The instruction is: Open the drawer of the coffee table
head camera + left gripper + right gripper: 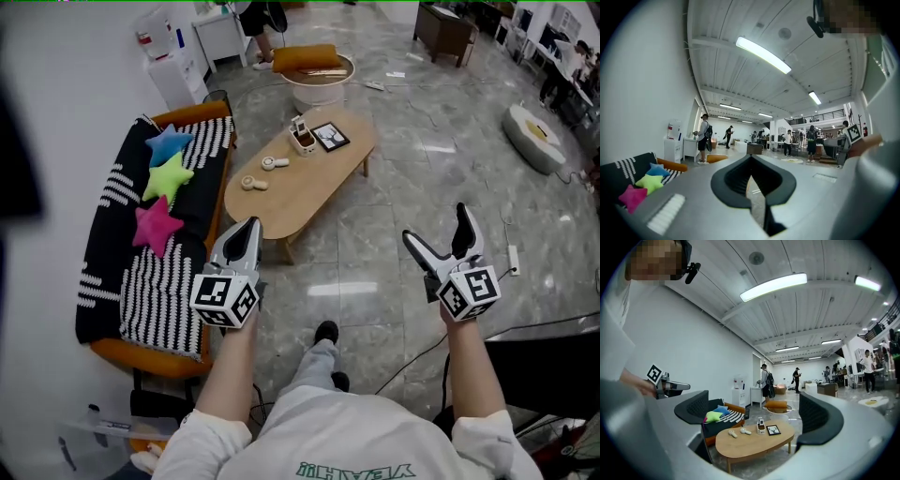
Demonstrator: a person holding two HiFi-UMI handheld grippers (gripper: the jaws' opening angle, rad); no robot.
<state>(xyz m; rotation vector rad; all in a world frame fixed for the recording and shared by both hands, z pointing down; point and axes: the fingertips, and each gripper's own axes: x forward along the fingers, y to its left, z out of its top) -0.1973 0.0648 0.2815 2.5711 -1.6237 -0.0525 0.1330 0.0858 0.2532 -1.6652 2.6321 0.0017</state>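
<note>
The oval wooden coffee table (pixel 309 178) stands on the marble floor ahead of me, beside the sofa. No drawer front shows on it from here. The right gripper view also shows the table (pixel 750 444), a few steps away. My left gripper (pixel 244 234) is held in the air short of the table's near end, its jaws shut with nothing between them (pixel 750 164). My right gripper (pixel 442 239) hovers over bare floor to the table's right. Its jaws stand wide open and empty (pixel 757 413).
On the table lie two small round gadgets (pixel 264 172), a small holder (pixel 302 137) and a framed picture (pixel 330 137). An orange sofa (pixel 159 234) with a striped throw and three star cushions runs along the left. A power strip (pixel 513 260) and cables lie on the floor at right.
</note>
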